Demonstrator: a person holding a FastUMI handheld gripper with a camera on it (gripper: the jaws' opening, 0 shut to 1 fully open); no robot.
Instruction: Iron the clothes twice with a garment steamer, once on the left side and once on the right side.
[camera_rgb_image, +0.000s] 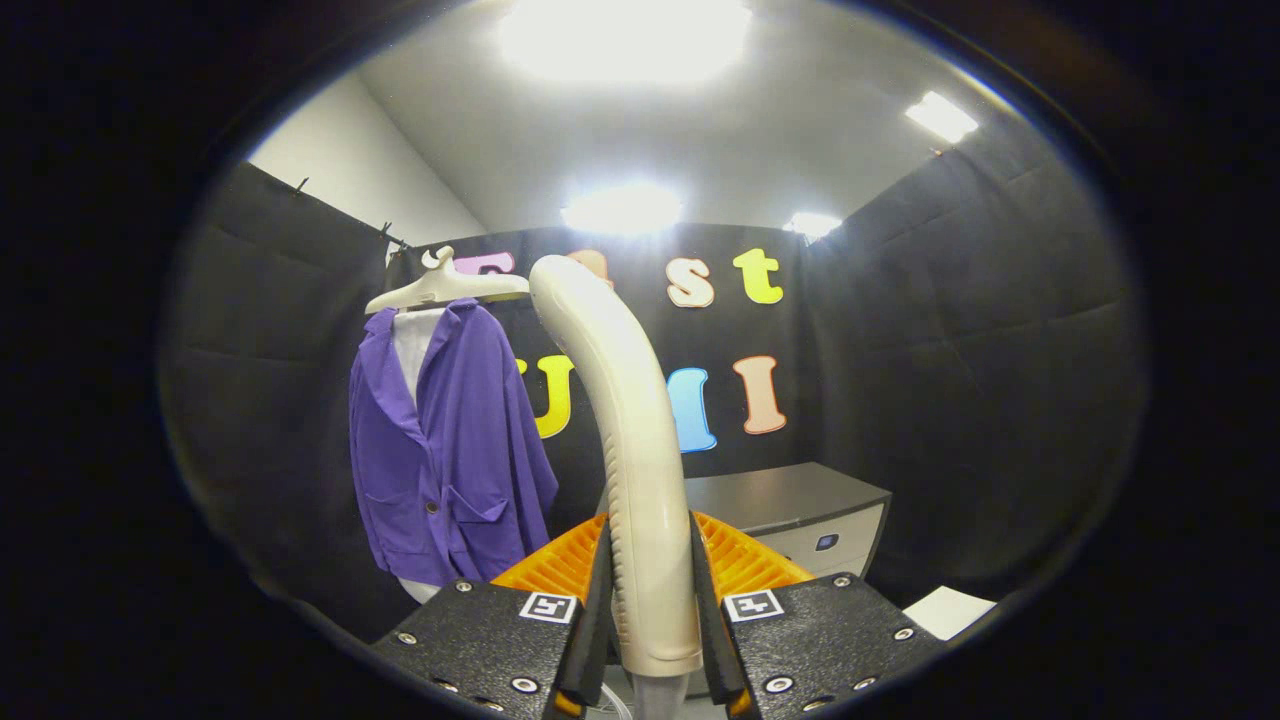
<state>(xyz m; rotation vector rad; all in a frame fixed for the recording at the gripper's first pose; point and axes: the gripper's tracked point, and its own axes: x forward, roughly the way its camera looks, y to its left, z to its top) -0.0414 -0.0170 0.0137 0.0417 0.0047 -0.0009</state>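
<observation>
My gripper (648, 590) is shut on the cream garment steamer (625, 400), both fingers pressing its handle. The steamer rises upright from between the fingers and curves toward the left at its head. A purple jacket (445, 450) over a white shirt hangs on a cream hanger (445, 285) beyond the fingers, to the left of the steamer. The steamer head stands apart from the jacket, near the hanger's right end.
A dark grey cabinet (800, 510) with a pale front stands beyond the fingers to the right. A white surface (950, 610) lies low on the right. Black cloth walls enclose the booth on all sides.
</observation>
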